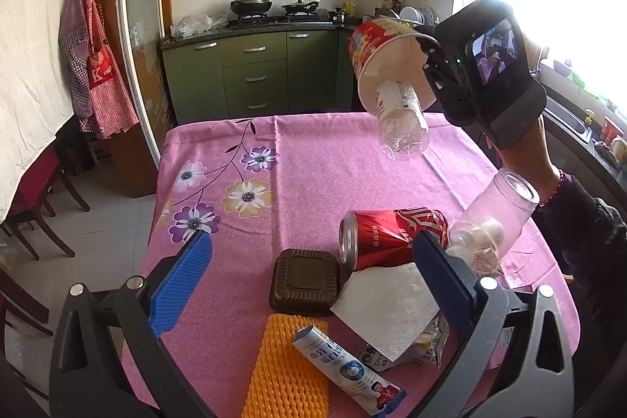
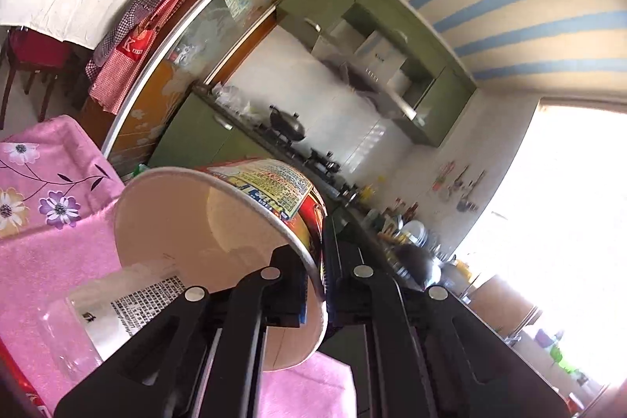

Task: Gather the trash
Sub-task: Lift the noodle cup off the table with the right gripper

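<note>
My right gripper (image 1: 425, 55) is shut on the rim of a red printed paper noodle cup (image 1: 382, 57), held tilted above the pink table, mouth down toward me. A clear plastic bottle (image 1: 401, 120) slides out of the cup, in mid-air. In the right wrist view the gripper (image 2: 315, 285) pinches the cup wall (image 2: 219, 214) and the bottle (image 2: 113, 312) shows at the lower left. My left gripper (image 1: 309, 281) is open above a trash pile: red can (image 1: 392, 236), brown plastic box (image 1: 305, 281), white napkin (image 1: 392, 304), orange foam net (image 1: 286, 371), printed tube wrapper (image 1: 348, 367).
A clear jar (image 1: 497, 210) lies tipped beside the can. A crumpled snack packet (image 1: 427, 343) lies under the napkin. The table wears a pink flowered cloth (image 1: 243, 183). Green kitchen cabinets (image 1: 254, 73) stand behind, dark chairs (image 1: 35, 206) to the left.
</note>
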